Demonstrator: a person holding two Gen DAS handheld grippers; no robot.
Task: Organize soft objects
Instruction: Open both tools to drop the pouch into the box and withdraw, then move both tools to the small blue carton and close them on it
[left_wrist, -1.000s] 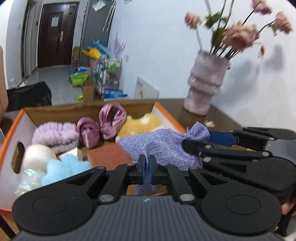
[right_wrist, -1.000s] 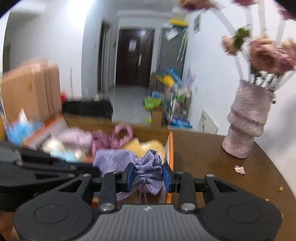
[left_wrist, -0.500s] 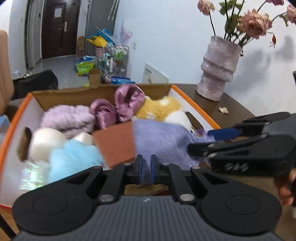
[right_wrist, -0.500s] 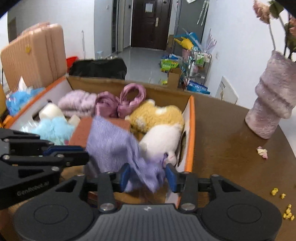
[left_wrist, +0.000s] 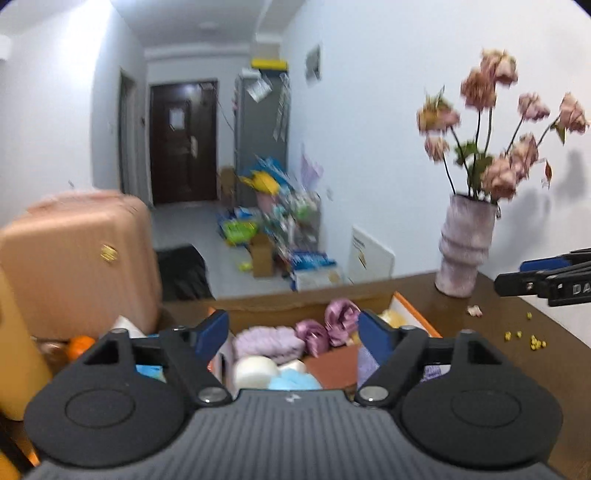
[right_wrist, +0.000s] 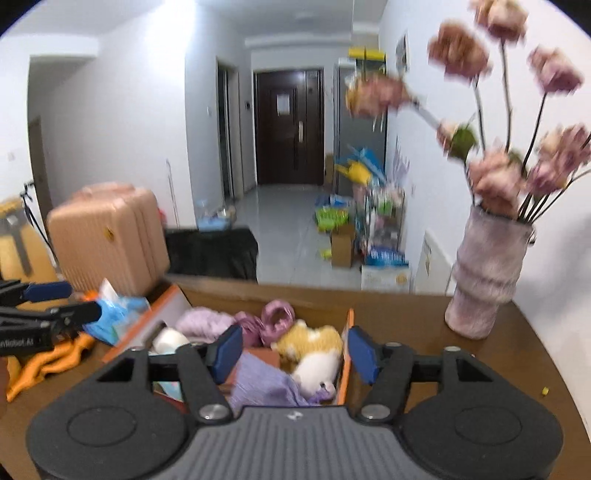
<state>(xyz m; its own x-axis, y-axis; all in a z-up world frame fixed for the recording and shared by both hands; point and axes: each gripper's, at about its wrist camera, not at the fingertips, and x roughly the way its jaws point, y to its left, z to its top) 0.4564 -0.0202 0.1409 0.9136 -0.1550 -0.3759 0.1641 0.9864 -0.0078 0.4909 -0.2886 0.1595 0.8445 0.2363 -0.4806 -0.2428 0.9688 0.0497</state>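
Left claw (left_wrist: 291, 332) above the near end of the cardboard box (left_wrist: 295, 304), jaws spreading apart, nothing pinched between the blue pads (left_wrist: 212, 334). Right claw (right_wrist: 293, 349) likewise raised over the box's near right corner, jaws also widening, gripping nothing (the lilac fabric seen through the gap lies lower, inside the box, clear of the pads).

In the box, from the right wrist view: lilac woven pouch (right_wrist: 264, 386) spread flat at the near end, its gathered neck toward the orange-edged right wall (right_wrist: 345, 354). Touching it on the right, a white plush (right_wrist: 317, 369), and just behind that a yellow plush (right_wrist: 310, 338). Rust-brown sponge pad (right_wrist: 264, 356) partly tucked under the pouch's far edge. Farther back, two mauve satin scrunchies (right_wrist: 275, 317) side by side and a fluffy lavender headband (right_wrist: 201, 319) to their left. White foam ball (right_wrist: 170, 339) at the left wall.

From the left wrist view: light blue fluffy puff (left_wrist: 293, 380) beside the white ball, near the camera.

On the brown table (right_wrist: 461, 365) right of the box, well apart from it, a ribbed pale purple vase (right_wrist: 484, 277) of dried pink flowers (right_wrist: 495, 181) standing upright. Small yellow crumbs (left_wrist: 532, 341) scattered on the table beyond it. Left of the box, a crumpled orange cloth (right_wrist: 44, 363) and a blue plastic packet (right_wrist: 118, 314). Pink suitcase (right_wrist: 107, 236) on the floor behind.
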